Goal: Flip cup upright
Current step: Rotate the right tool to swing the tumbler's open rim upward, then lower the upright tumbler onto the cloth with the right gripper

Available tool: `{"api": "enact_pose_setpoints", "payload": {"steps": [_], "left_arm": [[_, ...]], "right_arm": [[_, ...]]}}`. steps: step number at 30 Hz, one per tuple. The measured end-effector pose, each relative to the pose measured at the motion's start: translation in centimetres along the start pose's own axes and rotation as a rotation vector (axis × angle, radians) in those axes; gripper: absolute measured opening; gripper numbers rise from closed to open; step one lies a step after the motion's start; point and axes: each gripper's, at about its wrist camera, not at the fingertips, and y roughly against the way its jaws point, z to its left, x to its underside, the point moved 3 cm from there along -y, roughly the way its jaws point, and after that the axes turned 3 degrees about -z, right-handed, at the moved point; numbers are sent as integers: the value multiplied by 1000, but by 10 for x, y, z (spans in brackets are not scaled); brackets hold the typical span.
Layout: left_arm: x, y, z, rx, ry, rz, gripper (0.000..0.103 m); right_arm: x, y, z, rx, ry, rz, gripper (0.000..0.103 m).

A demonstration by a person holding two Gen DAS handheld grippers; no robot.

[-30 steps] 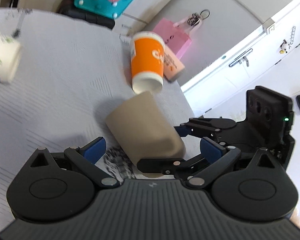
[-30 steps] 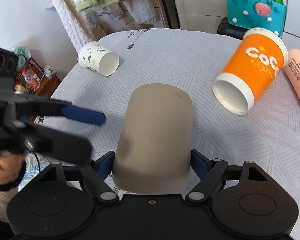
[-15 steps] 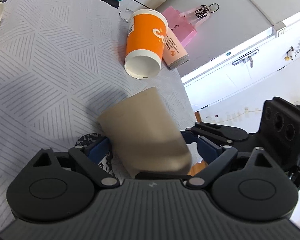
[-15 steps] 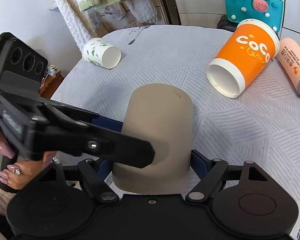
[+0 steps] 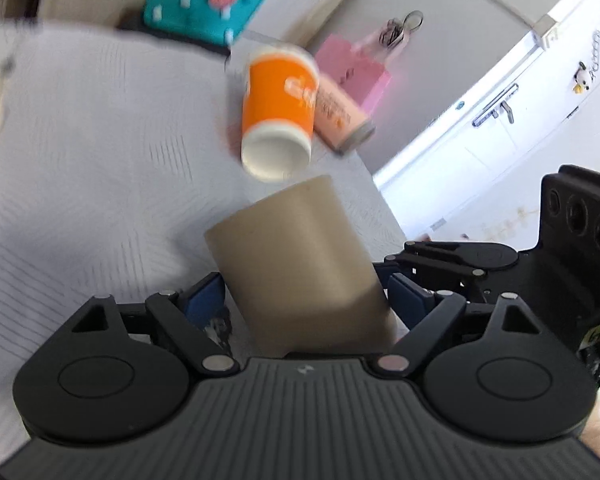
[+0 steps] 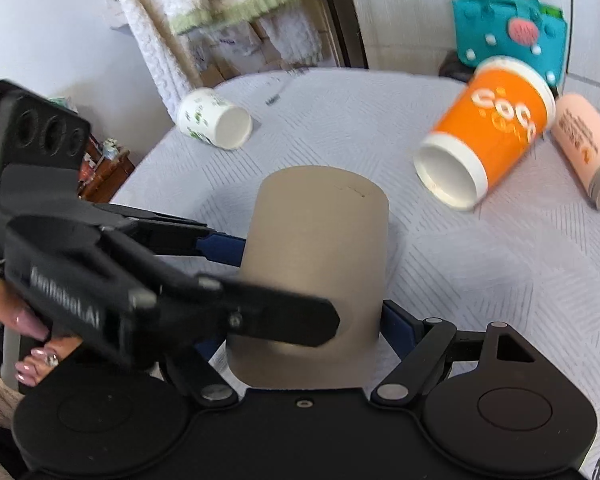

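Note:
A plain tan cup (image 6: 316, 264) sits between the fingers of both grippers, its closed base pointing away from the right camera. My right gripper (image 6: 304, 336) is shut on the tan cup near its rim. My left gripper (image 5: 300, 300) comes in from the left and is shut on the same tan cup (image 5: 300, 264); its fingers (image 6: 220, 248) cross the cup's side in the right wrist view. The right gripper's body (image 5: 540, 280) shows at the right of the left wrist view. The cup is held above the table.
An orange cup (image 6: 484, 140) lies on its side on the grey patterned tablecloth (image 6: 480, 280), a peach cup (image 6: 588, 148) beside it. A white leaf-print cup (image 6: 212, 120) lies at the far left. A teal bag (image 6: 508, 36) stands behind; a pink bag (image 5: 356, 68) hangs beyond the table.
My left gripper moved in from the left and closed on the tan cup that the right gripper holds. Both views are blurred by motion now.

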Motion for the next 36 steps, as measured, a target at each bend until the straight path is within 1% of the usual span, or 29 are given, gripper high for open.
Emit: {"api": "enact_pose_setpoints", "payload": {"steps": [7, 11, 14, 18, 21, 23, 25, 26, 28, 30, 32, 34, 36], "left_arm": [[-8, 34, -9, -47, -123, -119, 84], [-12, 53, -8, -78, -183, -191, 82], [-16, 61, -3, -92, -199, -230, 81], [-22, 66, 6, -111, -215, -260, 81], [-26, 66, 8, -154, -268, -281, 81], [-27, 66, 6, -191, -308, -299, 81], [-29, 67, 3, -220, -352, -326, 81], [-32, 66, 3, -232, -367, -334, 81], [-37, 64, 2, -249, -390, -347, 81], [-41, 62, 1, -263, -420, -362, 81], [-47, 60, 1, -270, -439, -365, 78], [-52, 57, 1, -270, -457, -367, 76], [-54, 53, 1, -270, -476, -361, 74]], "right_arm": [[-5, 12, 20, 18, 108, -133, 84], [-8, 11, 35, 46, 227, -238, 84], [-9, 6, 46, 87, 331, -303, 84], [-19, -4, 50, 100, 392, -345, 84], [-23, -12, 53, 120, 452, -380, 84], [-27, -16, 52, 105, 458, -401, 84], [-29, -18, 52, 96, 477, -451, 84], [-30, -20, 50, 90, 487, -475, 84], [-36, -22, 46, 65, 465, -494, 84], [-41, -25, 43, 61, 468, -520, 84], [-48, -30, 39, 59, 473, -526, 84], [-54, -34, 33, 40, 449, -521, 84], [-58, -40, 28, 40, 425, -514, 84]]}}
